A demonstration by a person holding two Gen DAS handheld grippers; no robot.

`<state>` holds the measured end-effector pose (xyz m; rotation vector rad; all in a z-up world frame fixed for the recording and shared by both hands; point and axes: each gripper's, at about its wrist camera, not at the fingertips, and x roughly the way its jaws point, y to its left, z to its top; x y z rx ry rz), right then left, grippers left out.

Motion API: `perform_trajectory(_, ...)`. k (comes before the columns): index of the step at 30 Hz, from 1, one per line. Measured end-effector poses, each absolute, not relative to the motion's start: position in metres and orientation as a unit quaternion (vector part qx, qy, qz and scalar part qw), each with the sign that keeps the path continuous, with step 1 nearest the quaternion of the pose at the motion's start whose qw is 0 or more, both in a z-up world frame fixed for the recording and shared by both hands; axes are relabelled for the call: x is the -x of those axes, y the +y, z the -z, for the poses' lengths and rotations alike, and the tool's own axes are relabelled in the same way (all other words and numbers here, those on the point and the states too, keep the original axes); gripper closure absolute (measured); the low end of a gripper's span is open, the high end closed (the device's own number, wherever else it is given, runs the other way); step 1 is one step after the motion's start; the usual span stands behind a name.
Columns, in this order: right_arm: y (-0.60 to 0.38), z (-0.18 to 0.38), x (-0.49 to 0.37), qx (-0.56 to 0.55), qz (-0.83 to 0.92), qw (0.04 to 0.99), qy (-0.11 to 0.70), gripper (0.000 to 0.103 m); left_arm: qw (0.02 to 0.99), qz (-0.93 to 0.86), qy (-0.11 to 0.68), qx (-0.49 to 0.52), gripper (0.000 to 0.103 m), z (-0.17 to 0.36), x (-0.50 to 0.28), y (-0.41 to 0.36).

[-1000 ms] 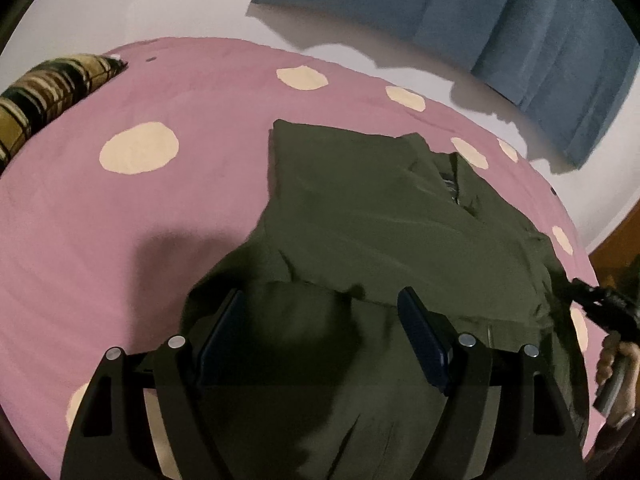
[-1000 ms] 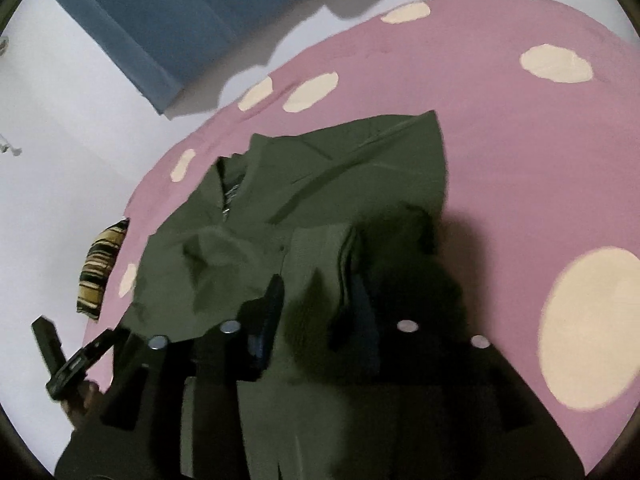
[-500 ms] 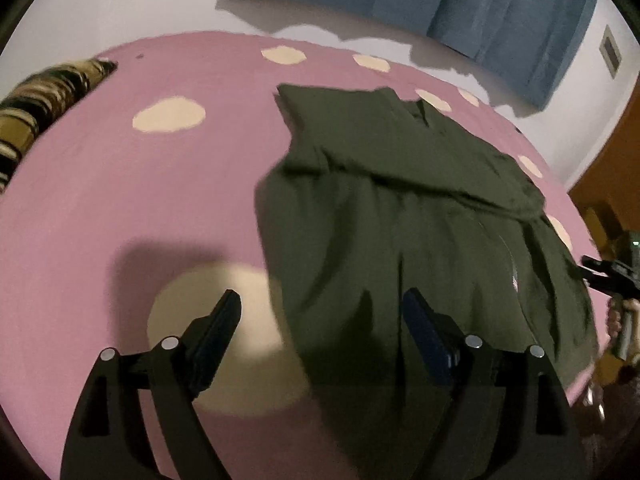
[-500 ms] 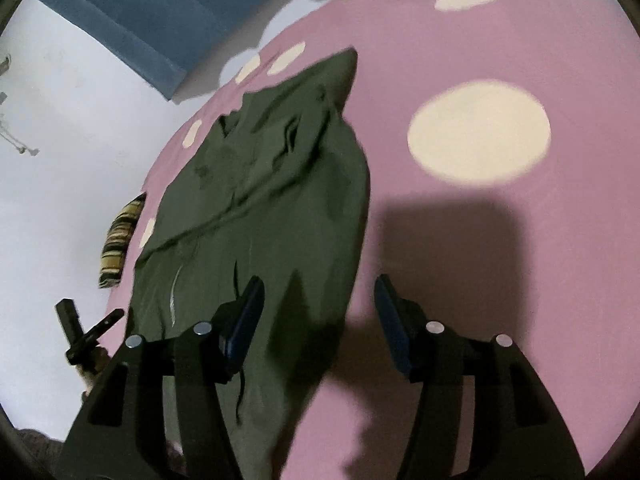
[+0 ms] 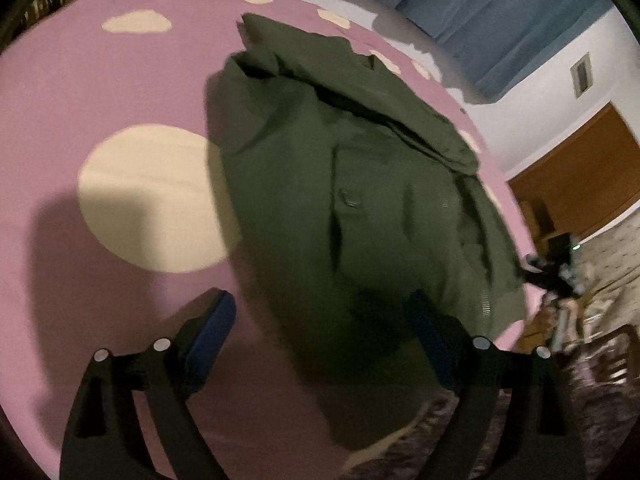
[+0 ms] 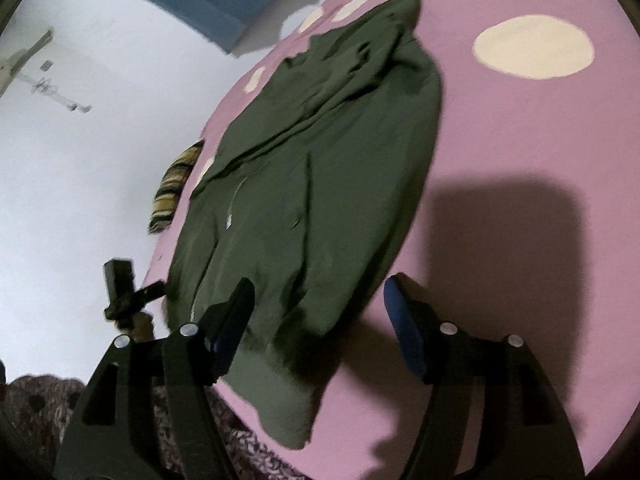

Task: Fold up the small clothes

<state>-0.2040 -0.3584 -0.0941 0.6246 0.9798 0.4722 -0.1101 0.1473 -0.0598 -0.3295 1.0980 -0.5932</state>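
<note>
A dark olive-green jacket (image 5: 352,184) lies spread on a pink bedspread (image 5: 100,80) with cream dots; its sleeves are folded over the chest. My left gripper (image 5: 320,320) hovers over the jacket's near hem, jaws opening, nothing pressed between the blue pads. In the right wrist view the same jacket (image 6: 320,160) stretches away, its ribbed hem nearest me. My right gripper (image 6: 320,308) stands above that hem's right corner, jaws opening, with the cloth lying loose below them. The right gripper (image 5: 548,272) shows at the left view's right edge, and the left gripper (image 6: 128,284) at the right view's left.
A striped yellow-and-black cushion (image 6: 174,184) lies at the bed's far side. A blue curtain (image 5: 500,12) hangs on the white wall, beside a brown wooden door (image 5: 576,176). A dark patterned blanket (image 6: 40,408) covers the bed's near edge.
Both grippers let go of the jacket's lower part and drew back toward the near edge. The jacket now lies flat and full length; both pairs of jaws stand wider.
</note>
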Motion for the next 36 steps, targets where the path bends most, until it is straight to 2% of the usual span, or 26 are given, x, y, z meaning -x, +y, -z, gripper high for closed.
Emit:
perform_trajectory(6, -0.342, 0.093, 0.205, -0.279, -0.277, 0.794, 0.464, 0.031, 0.753, 0.330, 0.515, 0.243, 0.017, 0.067, 0.104, 0.143)
perform_trajectory(12, -0.328, 0.092, 0.215, -0.251, -0.318, 0.784, 0.470, 0.030, 0.755, 0.342, 0.514, 0.222, 0.018, 0.065, 0.109, 0.127)
perform_trajectory(14, -0.322, 0.092, 0.217, -0.237, -0.318, 0.788, 0.471, 0.032, 0.771, 0.332, 0.512, 0.184, 0.024, 0.061, 0.112, 0.118)
perform_trajectory(15, -0.319, 0.093, 0.215, -0.232, -0.315, 0.790, 0.471, 0.037, 0.780, 0.321, 0.511, 0.164, 0.026, 0.060, 0.115, 0.114)
perform_trajectory(16, -0.317, 0.094, 0.215, -0.227, -0.311, 0.793, 0.472, 0.046, 0.787, 0.313, 0.510, 0.151, 0.032, 0.058, 0.116, 0.111)
perform_trajectory(17, -0.313, 0.095, 0.216, -0.215, -0.302, 0.798, 0.476, 0.051, 0.793, 0.304, 0.508, 0.140, 0.039, 0.058, 0.117, 0.110)
perform_trajectory(19, -0.313, 0.098, 0.217, -0.199, -0.287, 0.805, 0.479, 0.072, 0.805, 0.283, 0.508, 0.116, 0.048, 0.058, 0.118, 0.108)
perform_trajectory(21, -0.317, 0.101, 0.217, -0.205, -0.276, 0.805, 0.484, 0.079, 0.810, 0.274, 0.508, 0.104, 0.051, 0.057, 0.119, 0.106)
perform_trajectory(27, -0.321, 0.104, 0.221, -0.235, -0.273, 0.804, 0.473, 0.085, 0.823, 0.267, 0.498, 0.059, 0.067, 0.045, 0.122, 0.098)
perform_trajectory(29, -0.326, 0.101, 0.225, -0.261, -0.283, 0.802, 0.457, 0.086, 0.821, 0.270, 0.497, 0.074, 0.077, 0.042, 0.120, 0.102)
perform_trajectory(32, -0.328, 0.096, 0.226, -0.289, -0.294, 0.800, 0.435, 0.087, 0.802, 0.290, 0.501, 0.146, 0.086, 0.038, 0.107, 0.116)
perform_trajectory(36, -0.335, 0.084, 0.220, -0.333, -0.314, 0.794, 0.400, 0.088, 0.778, 0.318, 0.493, 0.226, 0.088, 0.030, 0.091, 0.127)
